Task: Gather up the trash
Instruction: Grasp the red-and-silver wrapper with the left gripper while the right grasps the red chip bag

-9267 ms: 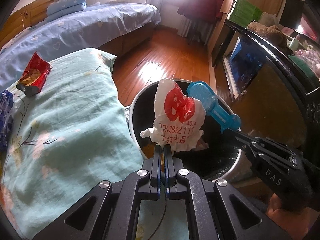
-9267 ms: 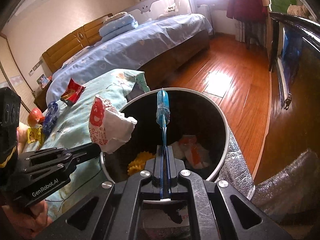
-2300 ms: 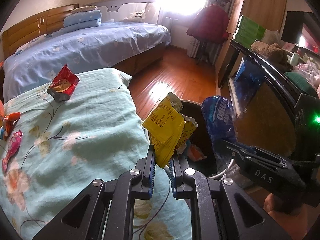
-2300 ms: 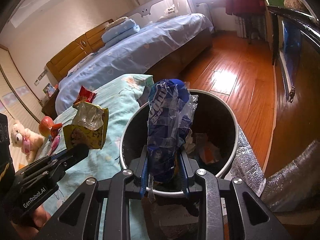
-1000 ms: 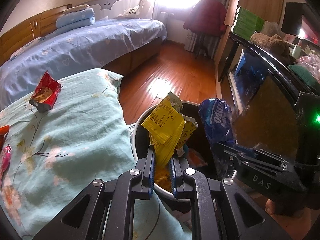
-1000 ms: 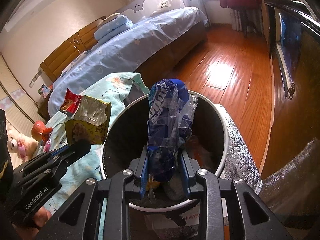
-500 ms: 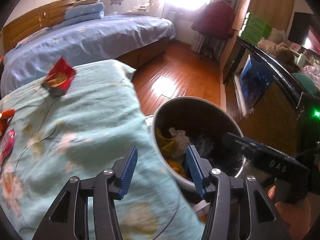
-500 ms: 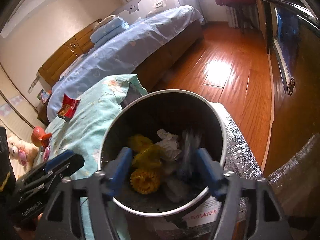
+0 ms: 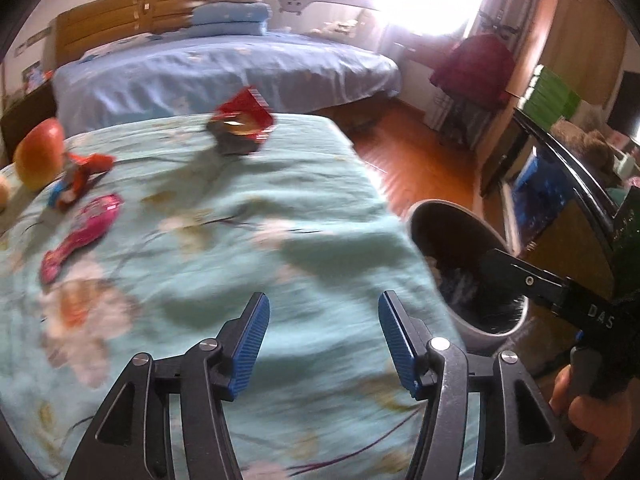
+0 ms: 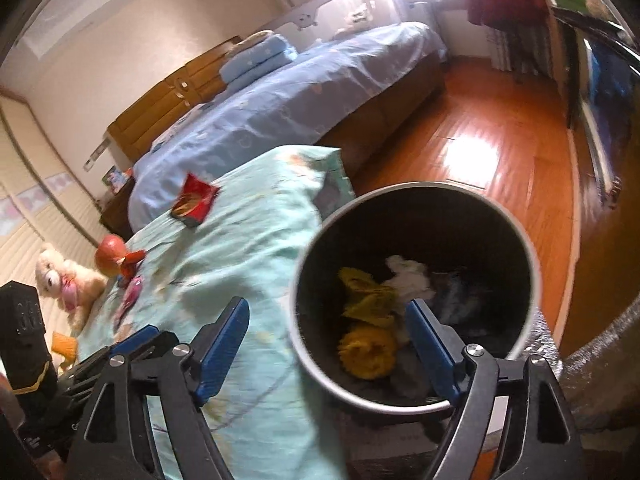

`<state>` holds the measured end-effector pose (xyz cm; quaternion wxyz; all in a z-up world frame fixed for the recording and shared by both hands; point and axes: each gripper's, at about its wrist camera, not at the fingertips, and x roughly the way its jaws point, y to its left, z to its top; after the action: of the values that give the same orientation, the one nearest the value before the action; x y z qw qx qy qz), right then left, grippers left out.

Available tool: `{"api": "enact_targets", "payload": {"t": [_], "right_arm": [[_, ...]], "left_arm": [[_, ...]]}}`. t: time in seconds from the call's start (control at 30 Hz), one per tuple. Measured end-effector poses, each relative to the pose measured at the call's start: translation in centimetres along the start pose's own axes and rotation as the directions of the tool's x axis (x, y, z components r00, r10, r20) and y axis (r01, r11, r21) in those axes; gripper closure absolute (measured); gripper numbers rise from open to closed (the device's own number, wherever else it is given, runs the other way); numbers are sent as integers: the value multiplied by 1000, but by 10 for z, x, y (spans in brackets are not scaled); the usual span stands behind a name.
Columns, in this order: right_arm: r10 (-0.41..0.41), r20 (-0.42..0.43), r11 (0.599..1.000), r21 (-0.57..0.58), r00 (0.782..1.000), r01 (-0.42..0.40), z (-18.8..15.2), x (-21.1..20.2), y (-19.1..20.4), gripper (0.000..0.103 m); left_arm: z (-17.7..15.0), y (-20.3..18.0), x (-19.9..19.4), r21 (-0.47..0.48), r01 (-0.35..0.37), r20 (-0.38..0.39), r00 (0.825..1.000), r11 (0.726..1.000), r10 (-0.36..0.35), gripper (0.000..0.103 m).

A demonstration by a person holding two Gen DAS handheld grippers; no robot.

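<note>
A round grey bin [image 10: 532, 280] stands by the bed's edge, with the yellow wrapper [image 10: 366, 300], white paper and a blue bag inside it. My right gripper [image 10: 328, 336] hangs over the bin's near rim, its jaws opening and empty. My left gripper [image 9: 324, 328] is over the teal floral bedspread [image 9: 240, 240], its jaws also opening with nothing between them. On the spread lie a red snack packet [image 9: 242, 120], a pink wrapper [image 9: 80, 236] and a red-orange wrapper [image 9: 82, 170]. The bin [image 9: 420, 224] shows at the right of the left wrist view.
An apple [image 9: 38, 154] sits at the spread's far left, and a plush toy [image 10: 64, 280] lies beyond it. A blue bed [image 9: 224, 72] fills the back, wooden floor [image 10: 480, 128] runs to the right, and a dark cabinet [image 9: 568, 184] stands beside the bin. A hand [image 9: 588, 420] holds the right gripper.
Both grippers opened and dropped the yellow wrapper and the blue bag into the bin. My left gripper then swung left over the bedspread; the right drew back slightly.
</note>
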<state>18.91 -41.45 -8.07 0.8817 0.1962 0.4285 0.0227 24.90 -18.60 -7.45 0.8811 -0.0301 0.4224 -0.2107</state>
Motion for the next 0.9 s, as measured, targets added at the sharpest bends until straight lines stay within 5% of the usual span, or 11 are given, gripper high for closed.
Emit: {"api": "enact_targets", "payload": {"t": [0.53,0.9], "right_arm": [[97,-91,986,-125,991,-109,-8,59,91,20],[107,-133,974,-186,985,-131,5,98,126,20]], "left_arm": [[-11,97,-44,-172,-130,27,990,976,136,46],[11,141,-39,-229,-183,27,981,956,195,40]]}}
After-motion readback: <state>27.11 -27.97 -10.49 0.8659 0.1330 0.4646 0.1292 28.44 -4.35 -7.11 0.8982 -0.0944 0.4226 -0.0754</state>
